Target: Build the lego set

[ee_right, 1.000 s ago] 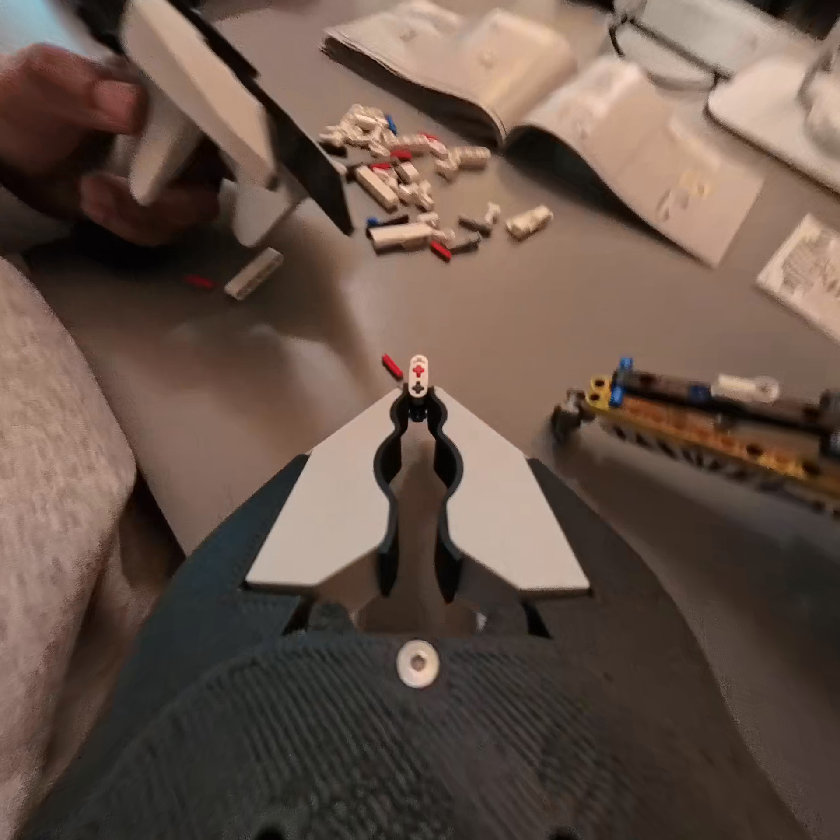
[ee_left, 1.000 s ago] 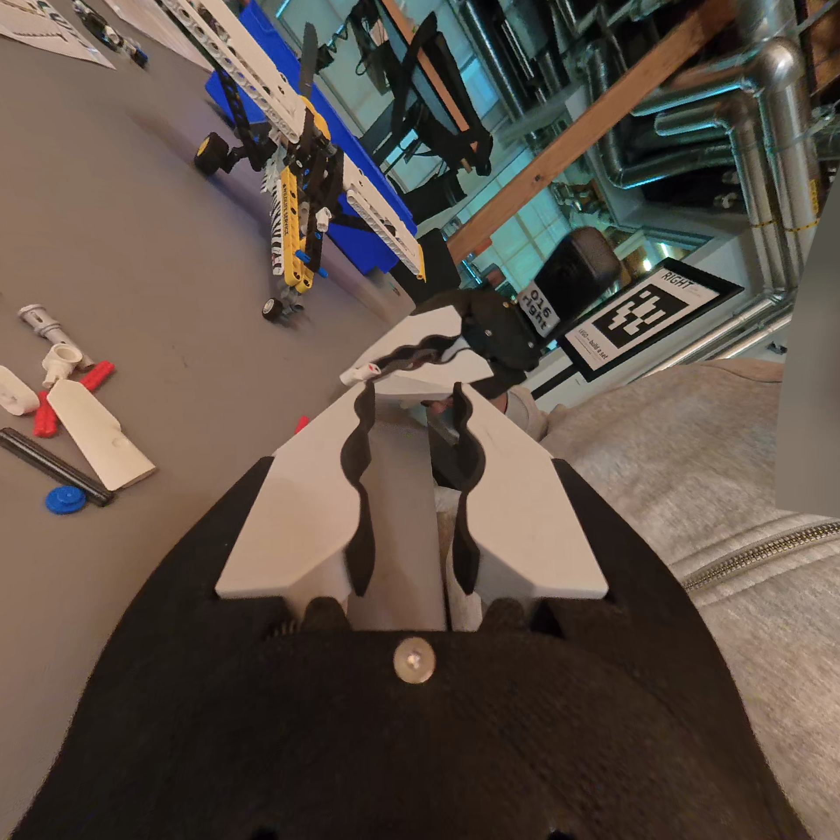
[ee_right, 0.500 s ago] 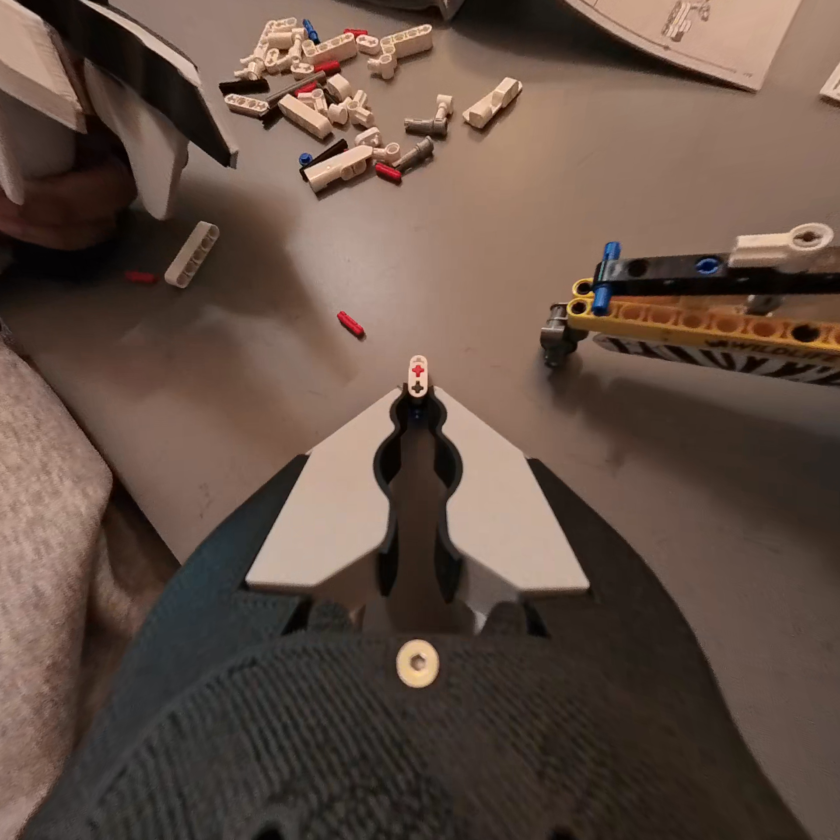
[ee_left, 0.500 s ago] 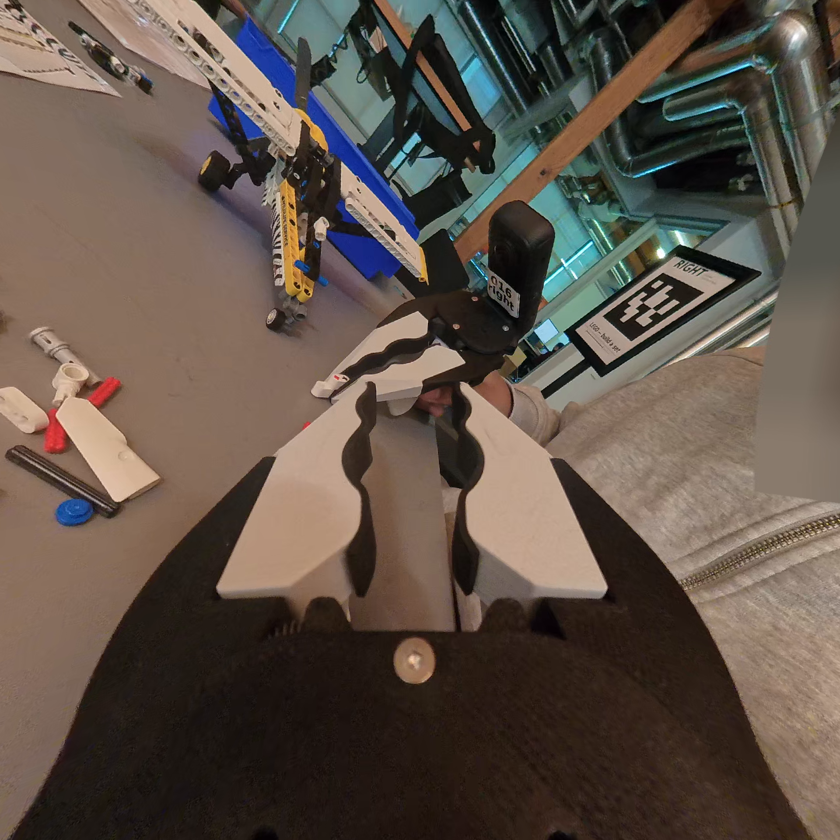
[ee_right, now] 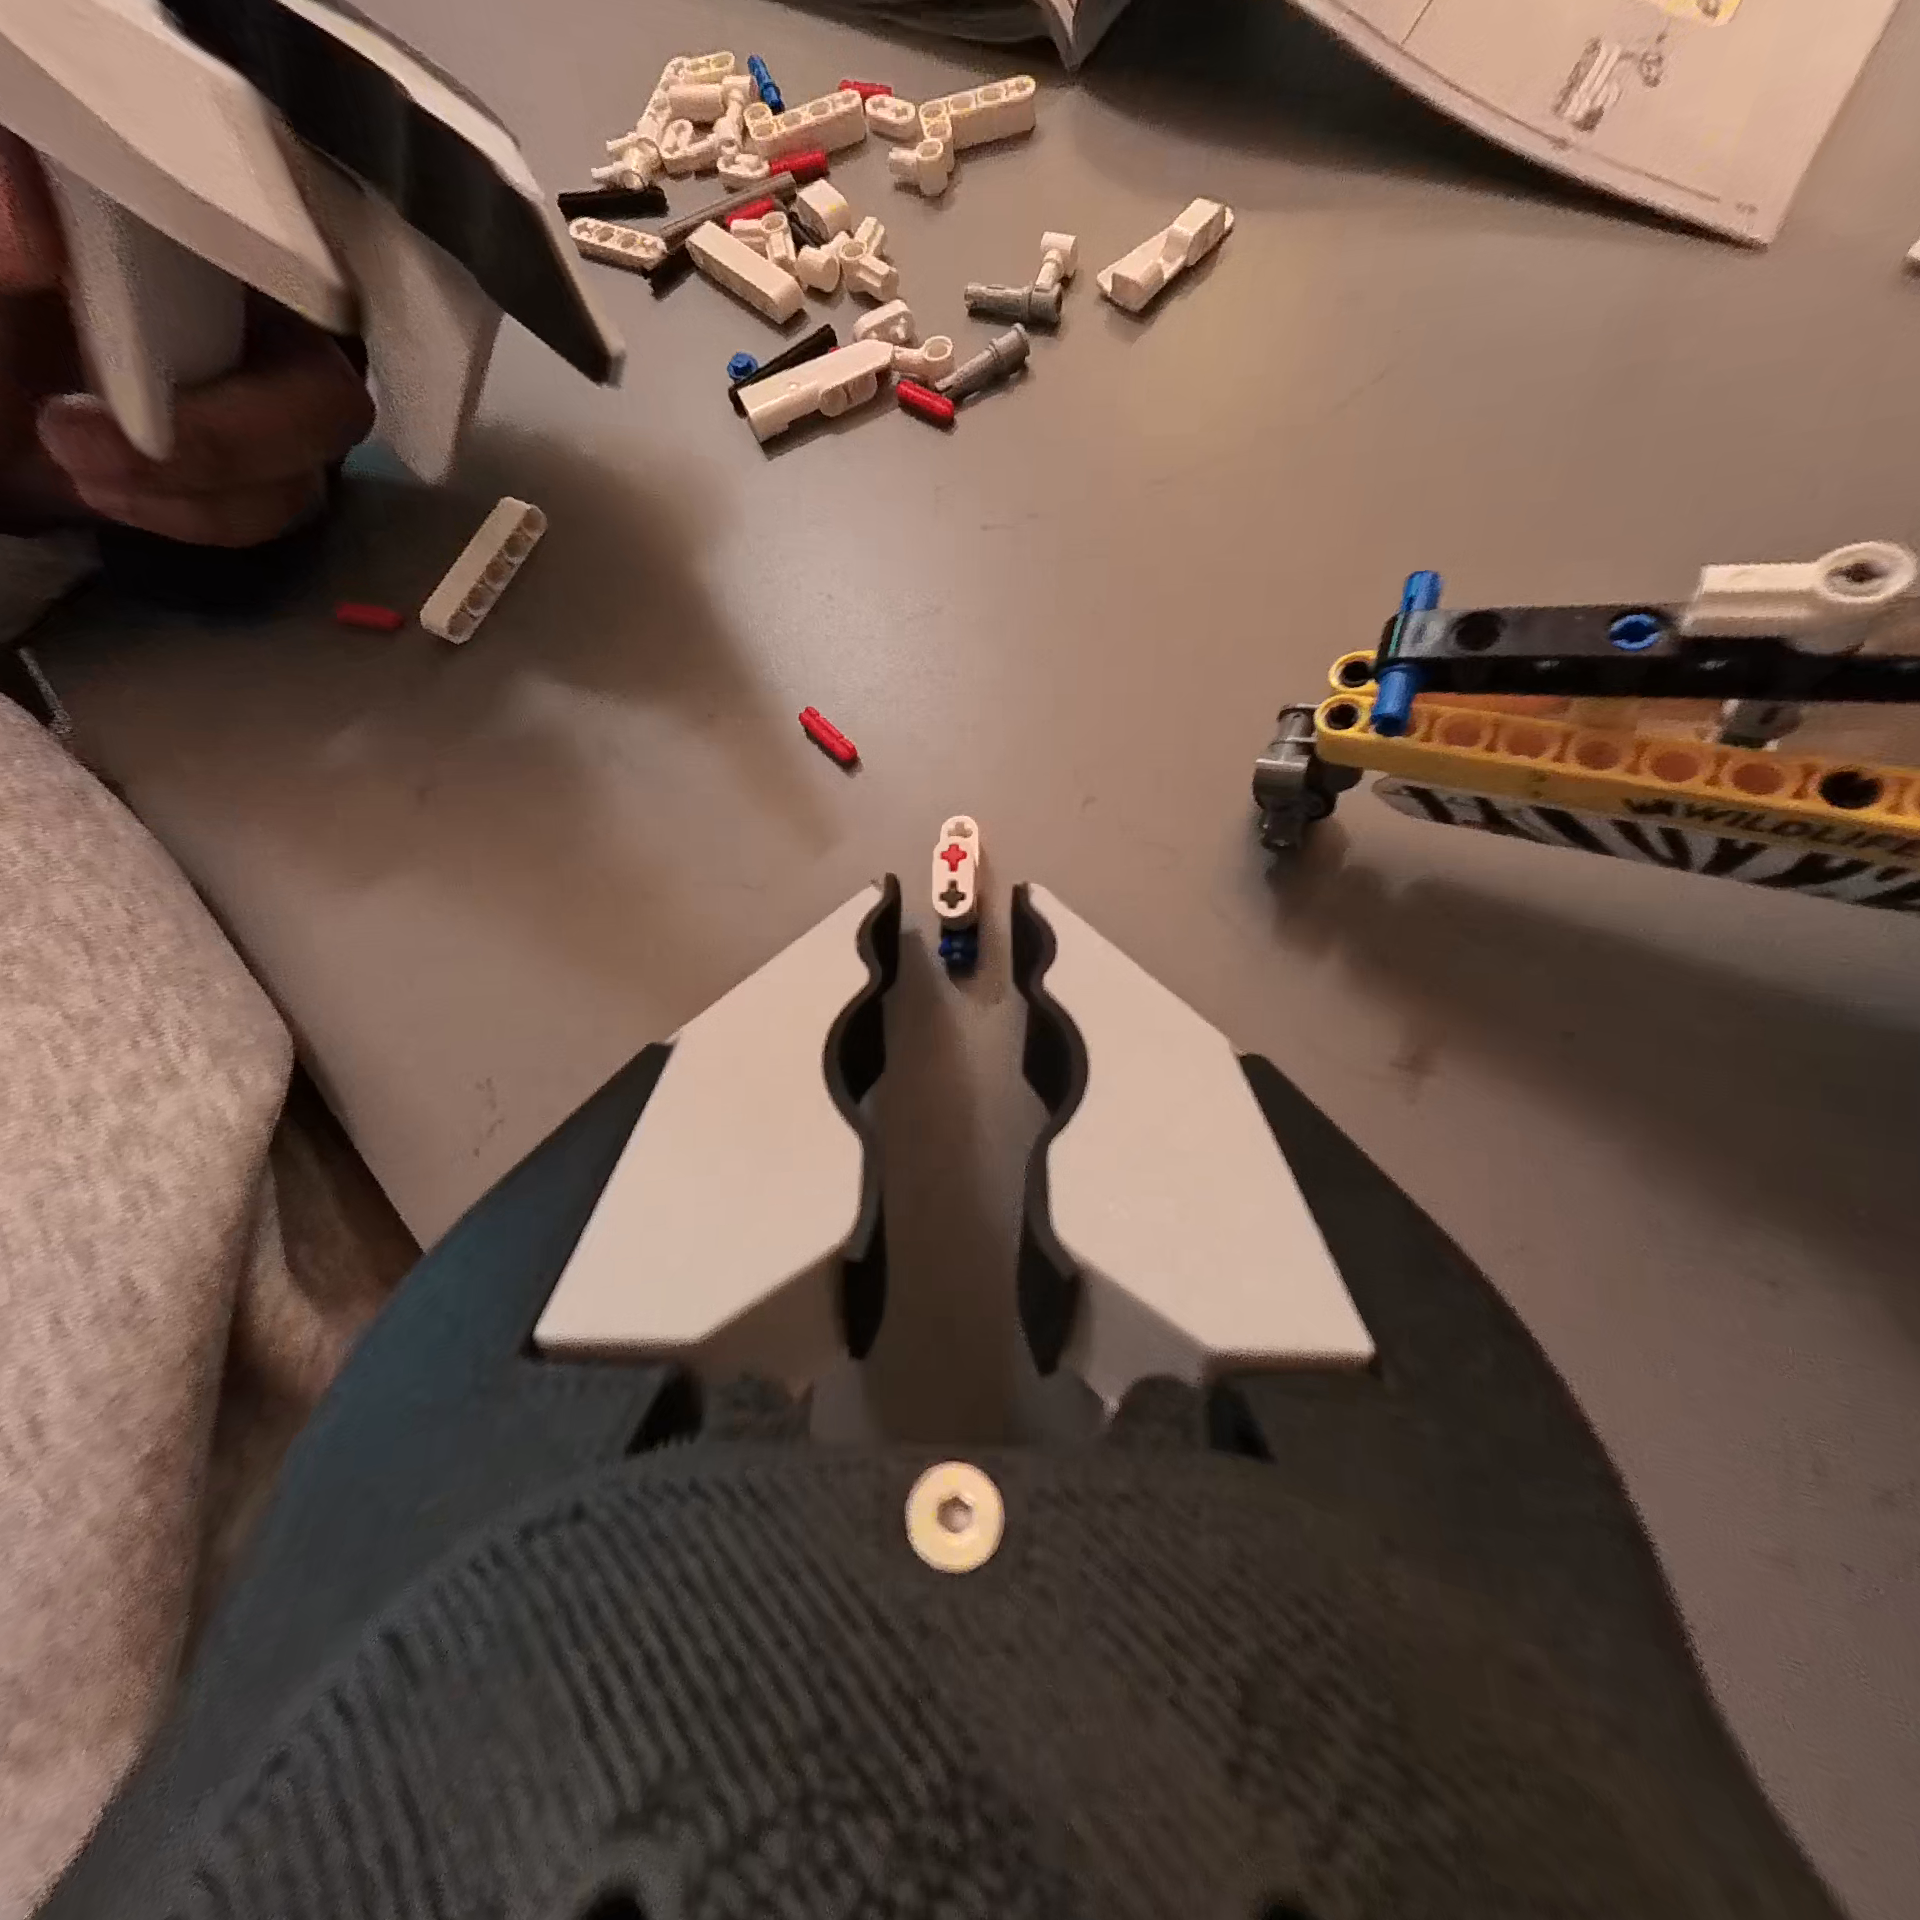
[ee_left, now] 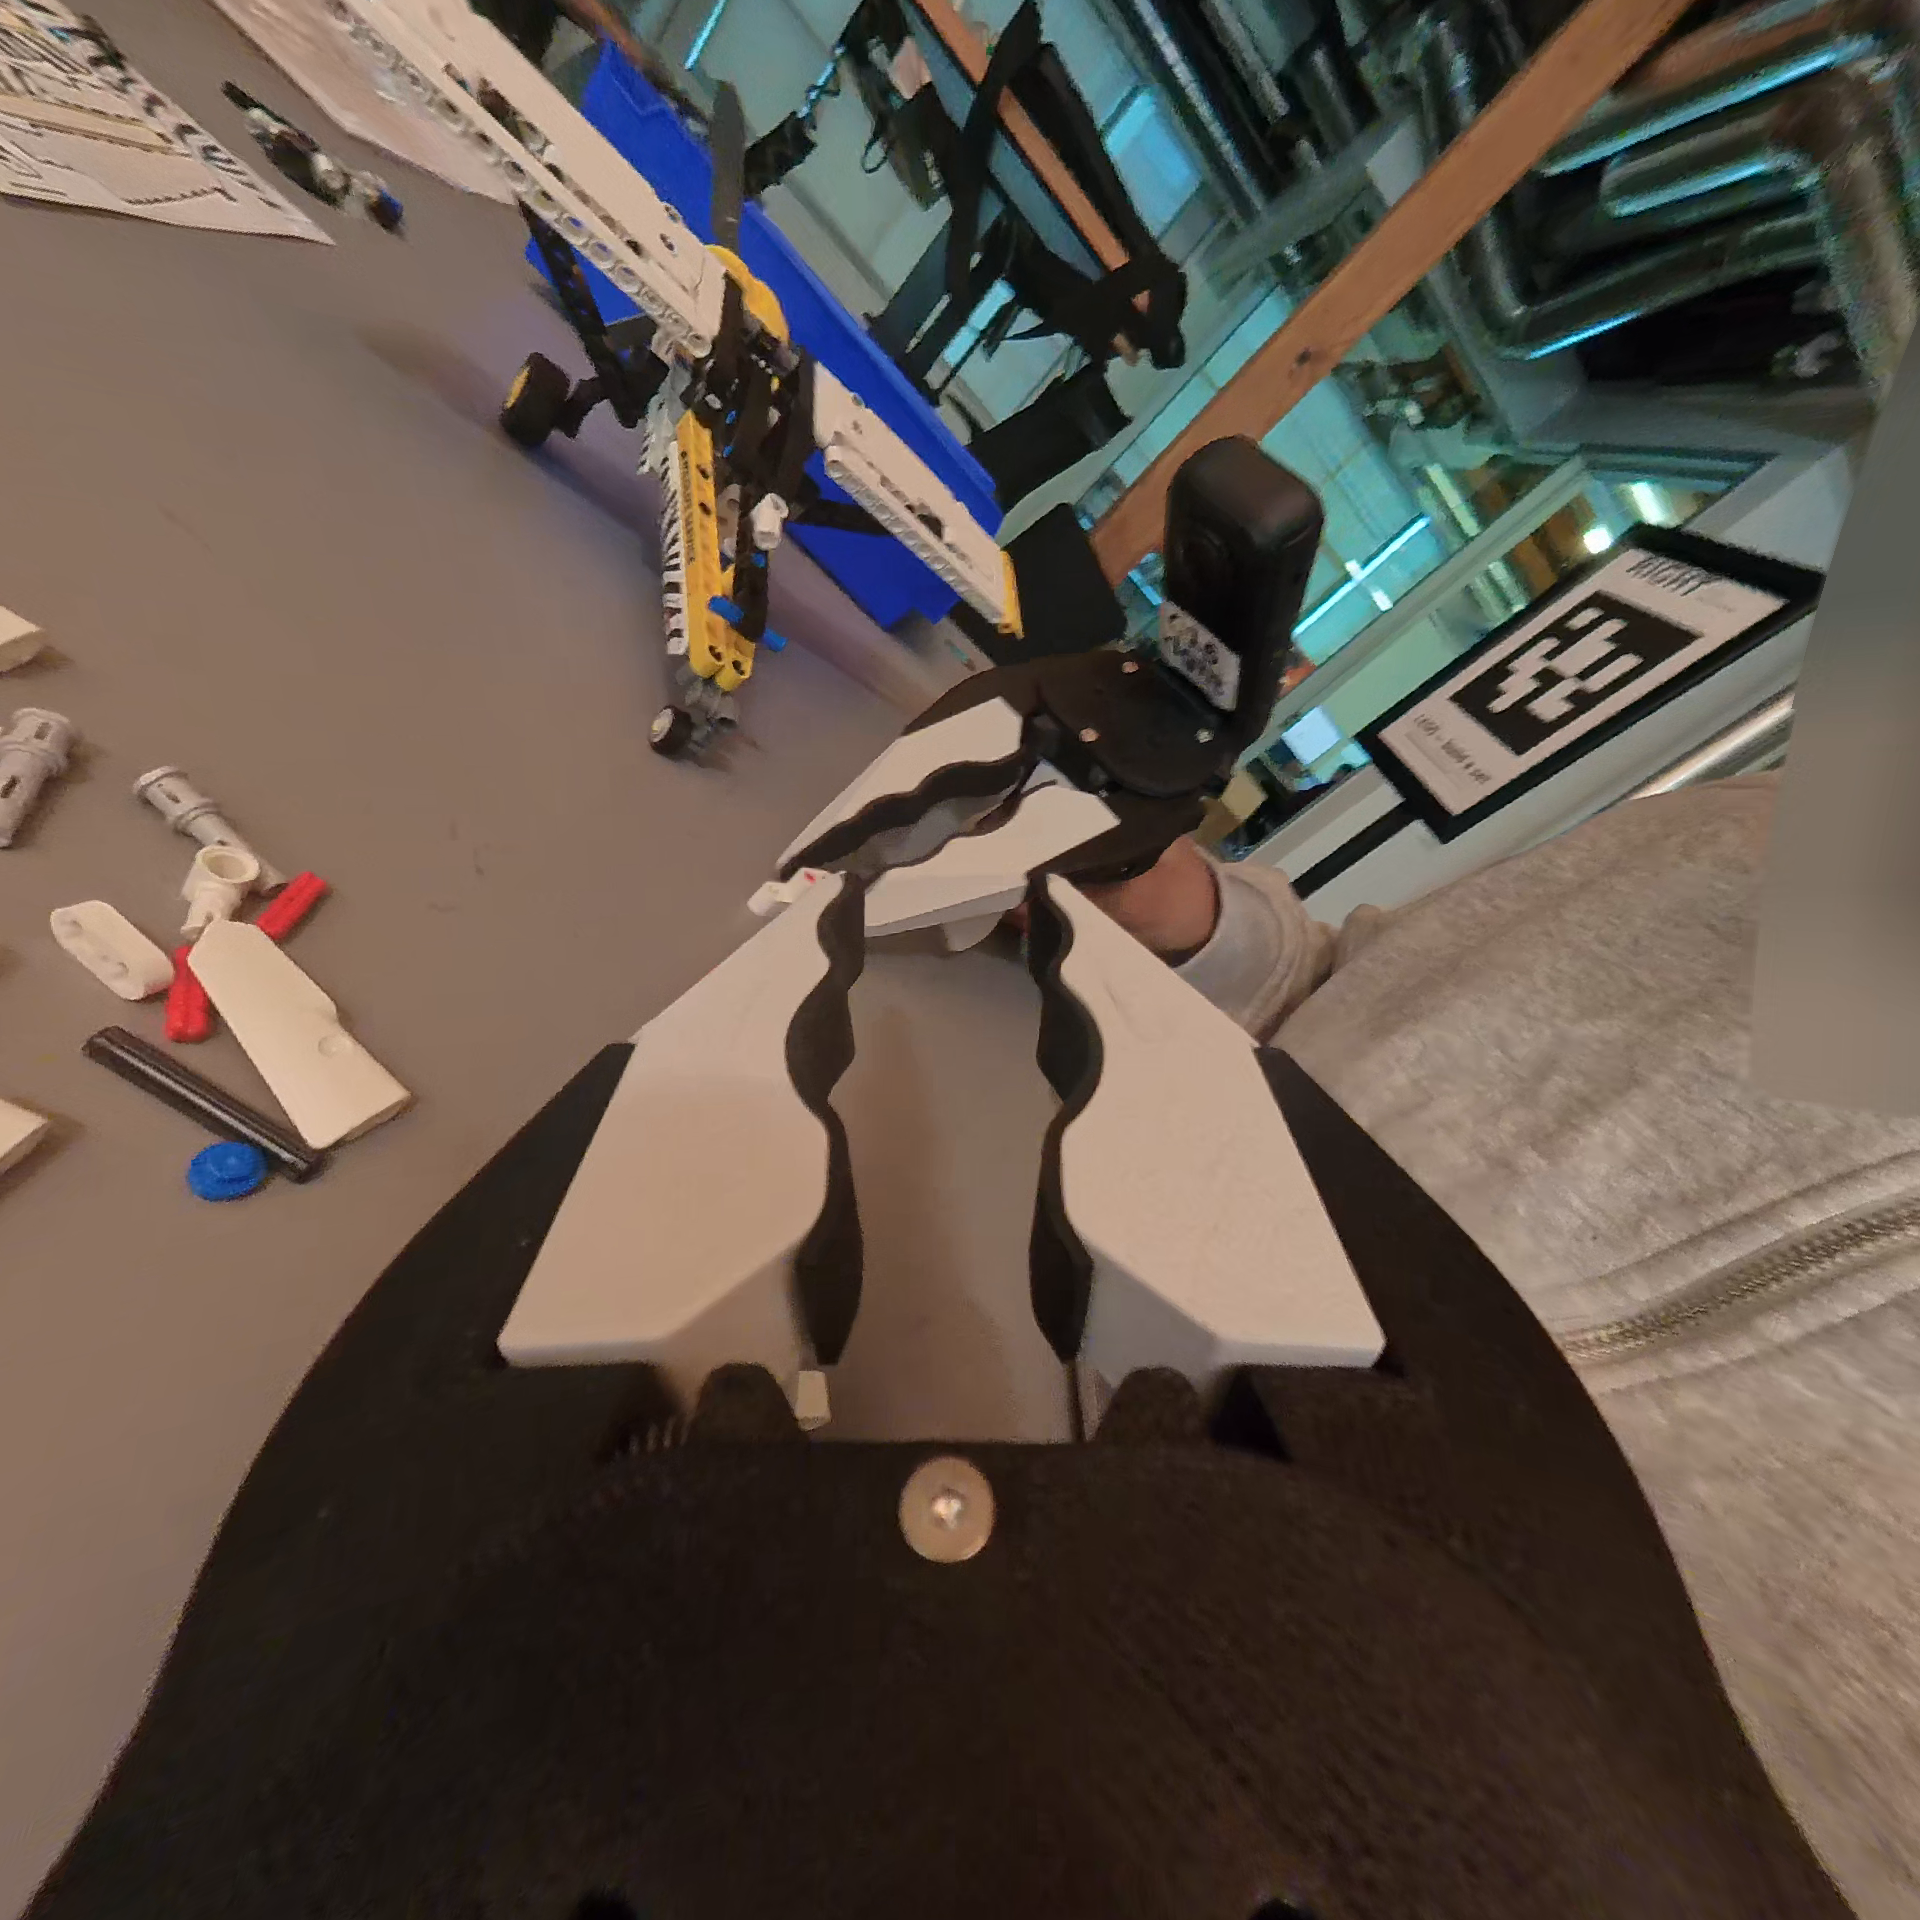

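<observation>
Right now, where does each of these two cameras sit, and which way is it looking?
Left wrist view: on the open left gripper, looking across the grey table at the plane model and right gripper; grey sleeve shows.
Right wrist view: on the open right gripper, looking down at a small white piece; left gripper shows upper left.
Shared: model, loose parts, table.

A small connector piece (ee_right: 956, 868) stands on the worktop (ee_right: 1143, 520) between the tips of the right gripper (ee_right: 954, 896). A loose pin (ee_right: 828, 735) lies just beyond it to the left, the parts pile (ee_right: 831, 229) farther back, the partly built model (ee_right: 1621, 727) to the right, and the left gripper (ee_right: 270, 208) at far left.
</observation>
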`<state>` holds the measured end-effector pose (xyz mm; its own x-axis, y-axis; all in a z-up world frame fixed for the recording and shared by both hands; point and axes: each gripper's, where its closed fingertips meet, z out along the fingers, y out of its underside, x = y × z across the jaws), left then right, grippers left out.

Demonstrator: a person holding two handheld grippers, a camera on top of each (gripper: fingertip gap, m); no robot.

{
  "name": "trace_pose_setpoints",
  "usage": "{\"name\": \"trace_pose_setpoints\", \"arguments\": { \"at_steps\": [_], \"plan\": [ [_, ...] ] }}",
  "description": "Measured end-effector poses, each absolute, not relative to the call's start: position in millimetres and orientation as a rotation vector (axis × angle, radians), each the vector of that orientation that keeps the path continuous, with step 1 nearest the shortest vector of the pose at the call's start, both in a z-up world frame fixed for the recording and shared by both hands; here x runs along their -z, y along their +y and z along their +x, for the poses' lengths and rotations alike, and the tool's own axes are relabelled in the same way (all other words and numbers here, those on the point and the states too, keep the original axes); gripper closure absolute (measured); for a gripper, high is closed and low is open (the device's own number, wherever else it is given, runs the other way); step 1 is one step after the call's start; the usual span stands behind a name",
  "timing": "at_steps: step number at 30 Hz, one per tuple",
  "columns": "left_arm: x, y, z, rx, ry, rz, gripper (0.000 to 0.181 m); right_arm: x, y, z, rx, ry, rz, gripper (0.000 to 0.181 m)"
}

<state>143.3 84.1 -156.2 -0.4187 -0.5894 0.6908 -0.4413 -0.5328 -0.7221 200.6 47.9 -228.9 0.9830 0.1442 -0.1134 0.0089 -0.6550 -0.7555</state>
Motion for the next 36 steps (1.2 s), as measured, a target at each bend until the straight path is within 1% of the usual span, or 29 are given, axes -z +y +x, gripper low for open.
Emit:
{"name": "trace_pose_setpoints", "arguments": {
  "at_steps": [5,8,12,16,18,22,24,27,30,33,36],
  "plan": [
    [184.6,78.7,153.7,1.689,1.669,-1.708,0.158,209.9,49.9,207.3,-0.158,-0.121,-2.187,0.159],
    [209.6,72.2,158.6,1.405,1.832,-1.749,0.165,200.9,51.0,209.8,-0.146,-0.123,-2.142,0.16],
    [222.3,68.6,167.3,1.224,1.928,-1.721,0.164,195.2,51.4,207.4,-0.153,-0.137,-2.104,0.161],
    [235.0,71.7,170.9,1.073,1.977,-1.738,0.172,195.0,50.2,205.2,-0.141,-0.159,-2.098,0.161],
    [234.2,69.1,170.8,1.086,1.991,-1.722,0.178,193.7,49.7,204.7,-0.132,-0.173,-2.093,0.161],
    [229.3,67.8,169.4,1.174,1.968,-1.739,0.18,187.6,50.1,197.0,-0.159,-0.22,-2.068,0.16],
    [213.8,63.4,170.5,1.323,1.918,-1.685,0.18,184.1,50.5,187.2,-0.224,-0.25,-2.049,0.16],
    [186.0,54.5,168.7,1.515,1.853,-1.529,0.18,173.9,51.1,172.2,-0.444,-0.215,-2.004,0.158],
    [172.2,53.0,165.8,1.54,1.82,-1.428,0.18,158.4,51.3,167.4,-0.627,-0.163,-1.922,0.162],
    [157.5,48.3,161.5,1.648,1.777,-1.351,0.18,152.3,51.8,169.5,-0.656,-0.158,-1.887,0.17],
    [149.1,47.9,158.6,1.668,1.751,-1.288,0.18,153.0,52.2,165.3,-0.702,-0.155,-1.894,0.171]
  ]
}}
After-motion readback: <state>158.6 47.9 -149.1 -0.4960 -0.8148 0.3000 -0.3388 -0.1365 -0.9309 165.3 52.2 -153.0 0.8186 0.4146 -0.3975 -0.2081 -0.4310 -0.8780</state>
